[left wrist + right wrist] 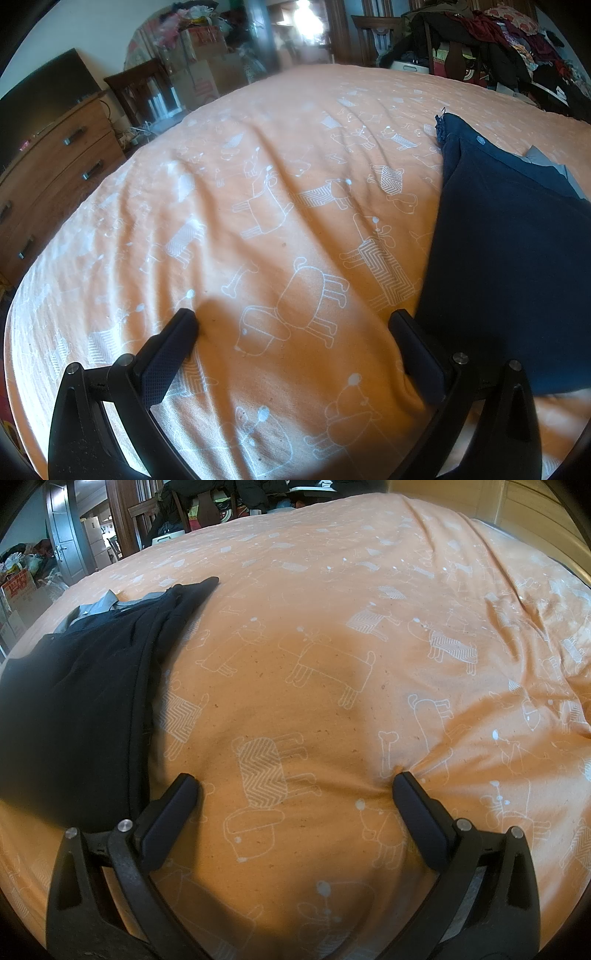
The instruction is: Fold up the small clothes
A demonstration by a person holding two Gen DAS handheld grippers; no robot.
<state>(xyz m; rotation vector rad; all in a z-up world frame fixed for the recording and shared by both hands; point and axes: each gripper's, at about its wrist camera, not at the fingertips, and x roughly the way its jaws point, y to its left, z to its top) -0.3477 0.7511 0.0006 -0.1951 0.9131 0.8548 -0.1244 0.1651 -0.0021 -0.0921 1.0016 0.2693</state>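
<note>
Dark navy garment (509, 258), folded flat on the orange bedspread (258, 229) printed with white dog outlines; a grey inner layer (543, 157) shows at its far edge. Left wrist view: wooden dresser (55, 162) at far left beside the bed; left gripper (293, 328) with fingers spread wide and nothing between them, low over bare bedspread, garment just beside its right finger. Right wrist view: same garment (74, 709) at left, just beside the left finger of the right gripper (295, 788), likewise spread wide and empty, its right fingertip (404, 786) pressing a pucker into the bedspread (332, 686).
</note>
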